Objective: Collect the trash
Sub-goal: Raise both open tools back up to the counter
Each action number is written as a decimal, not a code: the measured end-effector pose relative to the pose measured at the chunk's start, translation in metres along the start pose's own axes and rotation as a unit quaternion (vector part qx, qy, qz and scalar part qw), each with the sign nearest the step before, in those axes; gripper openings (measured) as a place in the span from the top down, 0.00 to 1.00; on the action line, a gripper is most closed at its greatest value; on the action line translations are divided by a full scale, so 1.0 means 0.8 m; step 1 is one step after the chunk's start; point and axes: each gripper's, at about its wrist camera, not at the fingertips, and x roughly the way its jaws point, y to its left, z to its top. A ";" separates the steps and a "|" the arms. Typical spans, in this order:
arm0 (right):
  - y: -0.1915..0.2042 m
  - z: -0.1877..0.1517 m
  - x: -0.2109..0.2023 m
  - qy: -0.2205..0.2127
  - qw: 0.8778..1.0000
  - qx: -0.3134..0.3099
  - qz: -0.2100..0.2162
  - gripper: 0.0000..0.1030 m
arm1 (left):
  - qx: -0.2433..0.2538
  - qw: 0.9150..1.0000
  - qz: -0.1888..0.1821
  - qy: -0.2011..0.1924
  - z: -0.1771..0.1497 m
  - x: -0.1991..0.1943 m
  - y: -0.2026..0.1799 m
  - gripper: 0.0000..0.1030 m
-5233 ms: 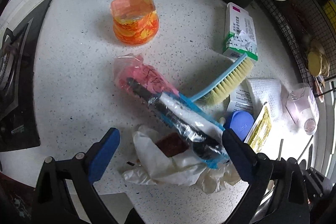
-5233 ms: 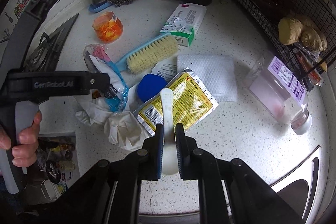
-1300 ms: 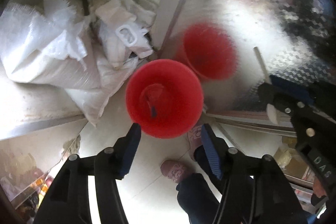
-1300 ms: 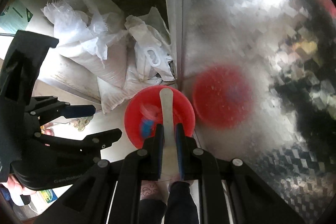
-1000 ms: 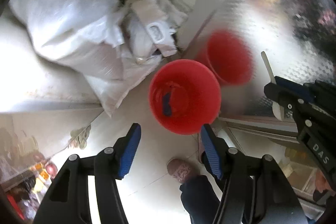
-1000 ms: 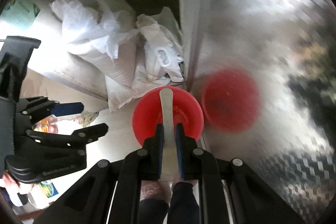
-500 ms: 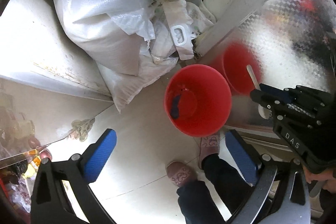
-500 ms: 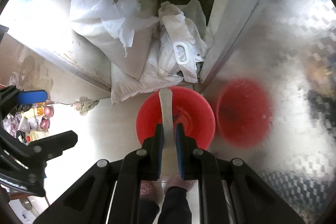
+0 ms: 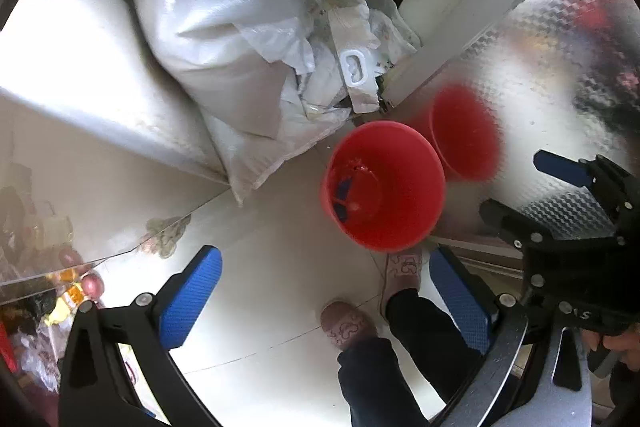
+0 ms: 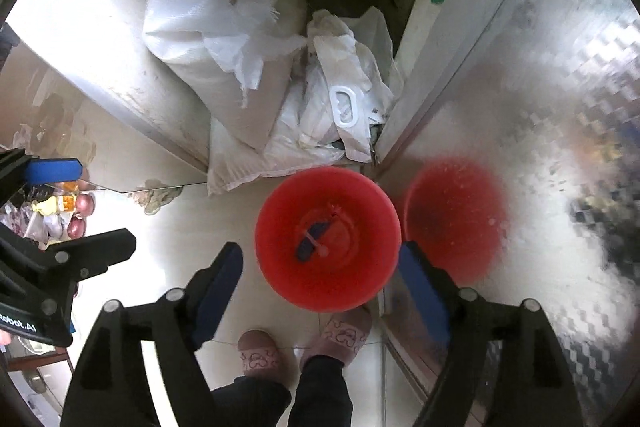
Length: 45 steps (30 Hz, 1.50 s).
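Note:
A red bin (image 10: 327, 239) stands on the floor below both grippers; it also shows in the left wrist view (image 9: 383, 187). Inside it lie a blue wrapper (image 10: 309, 238) and a white spoon (image 10: 316, 245). My right gripper (image 10: 320, 287) is open and empty above the bin's near rim. My left gripper (image 9: 324, 297) is open and empty, to the left of the bin. Each gripper shows at the edge of the other's view.
White woven sacks (image 10: 208, 39) and plastic bags (image 10: 344, 99) lie behind the bin. A shiny metal cabinet door (image 10: 540, 107) on the right mirrors the bin. The person's slippered feet (image 10: 304, 347) stand just in front of the bin.
My right gripper has opened and let go of the white spoon, which now lies in the red bin. My left gripper stays open, a little farther from the bin.

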 end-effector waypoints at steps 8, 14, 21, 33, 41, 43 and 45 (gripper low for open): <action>0.021 -0.009 -0.124 -0.026 1.000 0.003 0.012 0.04 | -0.010 0.999 0.011 -0.047 -0.031 -0.159 -0.017 0.00; 0.042 -0.003 -0.260 -0.072 0.997 -0.034 0.010 0.01 | -0.014 0.993 0.029 -0.111 -0.034 -0.303 -0.031 0.00; 0.044 0.017 -0.406 -0.141 0.988 -0.059 0.007 0.01 | -0.020 0.985 0.026 -0.171 -0.041 -0.447 -0.044 0.00; 0.028 0.007 -0.561 -0.257 0.965 -0.052 -0.005 0.01 | 0.037 0.965 0.017 -0.260 -0.057 -0.569 -0.088 0.00; 0.020 0.004 -0.592 -0.251 0.966 -0.035 -0.044 0.01 | 0.058 0.956 -0.012 -0.287 -0.046 -0.603 -0.109 0.00; 0.018 -0.001 -0.597 -0.252 0.965 -0.030 -0.063 0.01 | 0.058 0.955 -0.025 -0.288 -0.040 -0.605 -0.112 0.00; 0.018 -0.005 -0.603 -0.256 0.962 -0.025 -0.090 0.01 | 0.066 0.954 -0.027 -0.291 -0.036 -0.609 -0.121 0.00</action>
